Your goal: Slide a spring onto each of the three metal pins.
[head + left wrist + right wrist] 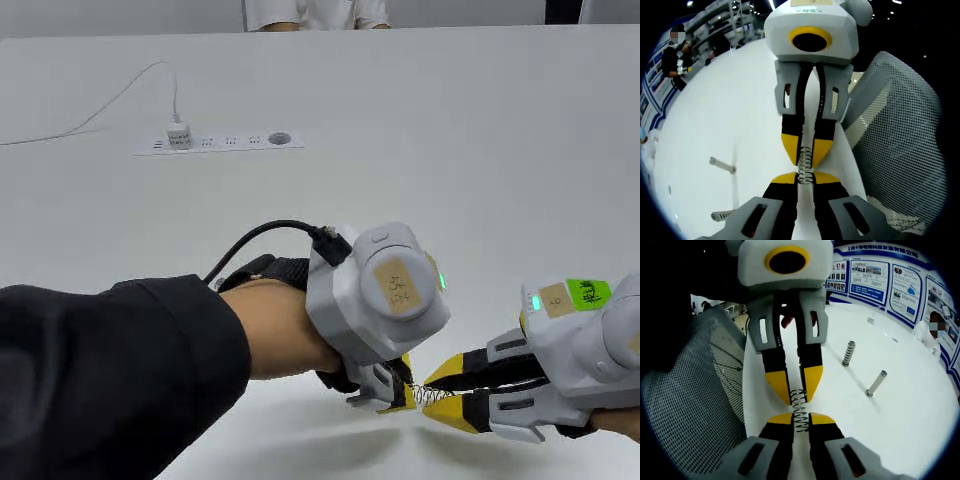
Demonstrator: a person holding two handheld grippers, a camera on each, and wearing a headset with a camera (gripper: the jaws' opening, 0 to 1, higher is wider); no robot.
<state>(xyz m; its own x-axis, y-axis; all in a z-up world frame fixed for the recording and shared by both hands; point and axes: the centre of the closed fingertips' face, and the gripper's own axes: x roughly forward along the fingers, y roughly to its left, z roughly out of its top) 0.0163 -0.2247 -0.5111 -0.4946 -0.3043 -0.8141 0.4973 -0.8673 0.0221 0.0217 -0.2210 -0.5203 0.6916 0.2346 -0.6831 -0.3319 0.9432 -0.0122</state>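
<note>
joining left tongs point(805, 179), right tongs point(800, 419) — coiled spring point(798, 404)

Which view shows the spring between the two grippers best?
Right gripper view: the spring shows coil by coil, most of its length bare. The left gripper view has it shorter, darker; the head view has it tiny, side-on.

A tan oval paper sticker point(398, 283) on the white housing of the left gripper point(404, 386) is carrying handwriting too faint to read. A small tan sticker point(556, 299) and a bright green sticker point(588, 292) on the right gripper point(441, 392) are showing equally illegible scribbles. In the right gripper view, a blue wall banner point(875, 251) is displaying white Chinese characters above blue-and-white printed posters point(867, 277), all too small to make out.
</note>
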